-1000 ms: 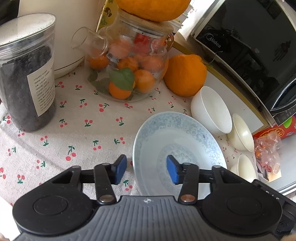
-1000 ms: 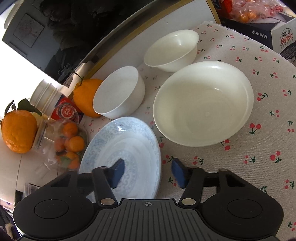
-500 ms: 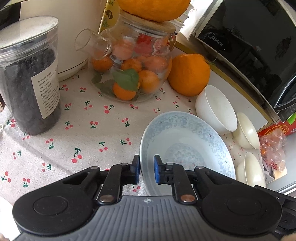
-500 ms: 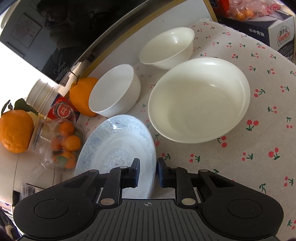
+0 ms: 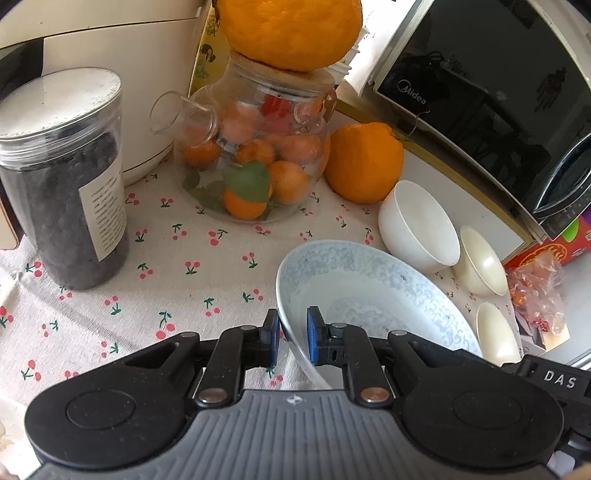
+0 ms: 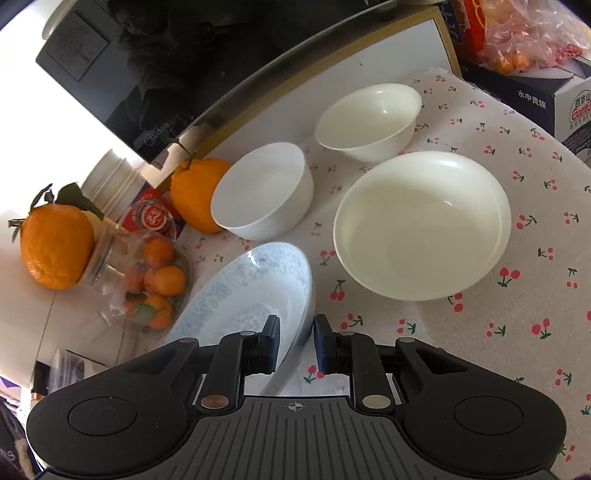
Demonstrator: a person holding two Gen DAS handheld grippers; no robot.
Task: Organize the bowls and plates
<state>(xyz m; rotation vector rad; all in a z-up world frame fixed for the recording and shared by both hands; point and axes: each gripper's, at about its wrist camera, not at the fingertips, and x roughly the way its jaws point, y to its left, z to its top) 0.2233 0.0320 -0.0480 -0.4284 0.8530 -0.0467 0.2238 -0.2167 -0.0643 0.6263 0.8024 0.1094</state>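
A pale blue patterned plate (image 5: 369,295) (image 6: 251,291) lies on the cherry-print cloth. My left gripper (image 5: 291,341) is shut on its near-left rim, and my right gripper (image 6: 295,343) is shut on the opposite rim, so each view shows the plate's edge pinched between blue pads. Just beyond the plate stands a white bowl (image 5: 417,225) (image 6: 262,195). Behind that sits a small cream bowl (image 5: 480,262) (image 6: 369,118). A large cream bowl (image 6: 421,225) (image 5: 495,332) rests right of the plate in the right wrist view.
A glass teapot of small oranges (image 5: 255,166) carries a big orange (image 5: 288,29) on its lid, with another orange (image 5: 364,162) beside it. A jar of dark contents (image 5: 62,181) stands at left. A microwave (image 5: 498,96) and boxes (image 6: 554,92) line the back.
Both grippers stood open around the plate's rim a second ago and have since closed onto it. The plate looks a little more tilted in the right wrist view.
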